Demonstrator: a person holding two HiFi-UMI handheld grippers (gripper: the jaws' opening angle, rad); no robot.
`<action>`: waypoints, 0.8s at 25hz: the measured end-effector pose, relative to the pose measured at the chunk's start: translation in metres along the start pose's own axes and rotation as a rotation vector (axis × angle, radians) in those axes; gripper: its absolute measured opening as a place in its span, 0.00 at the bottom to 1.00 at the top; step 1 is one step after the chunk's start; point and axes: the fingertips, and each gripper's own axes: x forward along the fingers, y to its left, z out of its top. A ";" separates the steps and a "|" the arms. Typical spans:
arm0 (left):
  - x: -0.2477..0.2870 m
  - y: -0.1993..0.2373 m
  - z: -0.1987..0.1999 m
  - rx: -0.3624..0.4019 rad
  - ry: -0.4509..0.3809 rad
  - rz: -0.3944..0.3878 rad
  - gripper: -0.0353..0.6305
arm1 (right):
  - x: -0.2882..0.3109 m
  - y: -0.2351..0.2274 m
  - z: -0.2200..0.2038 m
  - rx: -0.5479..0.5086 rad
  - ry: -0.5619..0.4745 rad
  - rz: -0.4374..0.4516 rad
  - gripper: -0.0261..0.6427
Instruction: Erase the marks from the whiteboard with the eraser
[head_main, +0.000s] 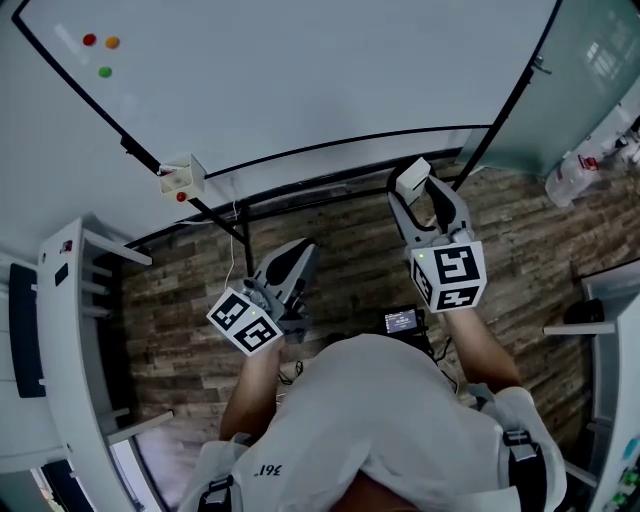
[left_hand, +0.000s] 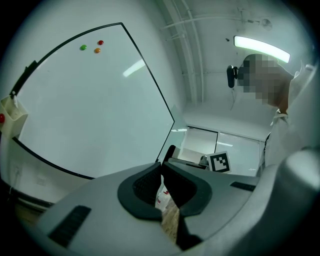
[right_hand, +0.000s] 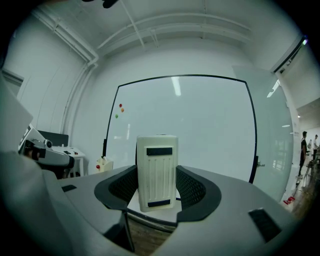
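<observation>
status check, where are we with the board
Right gripper clamped on eraser, short of the whiteboard. Left gripper shut, empty. No marks visible, nothing in the way.

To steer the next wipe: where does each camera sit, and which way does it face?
Head view: on the person's head, looking steeply down over the shirt and forearms at the left gripper, right gripper, floor and whiteboard.
Left gripper view: rides that gripper, facing the board obliquely; shut, empty jaws, shirt at right.
Right gripper view: rides that gripper, facing the board squarely; jaws clamp the eraser.
Shared: all three show the board's coloured magnets.
</observation>
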 end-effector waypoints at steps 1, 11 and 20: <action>0.004 -0.001 -0.001 -0.001 0.000 0.002 0.06 | 0.000 -0.003 -0.001 -0.001 0.003 0.006 0.41; 0.027 -0.005 -0.014 -0.005 0.004 0.040 0.06 | -0.004 -0.033 -0.019 0.021 0.030 0.036 0.41; 0.035 -0.007 -0.018 -0.003 0.012 0.059 0.06 | -0.003 -0.047 -0.025 0.032 0.045 0.050 0.41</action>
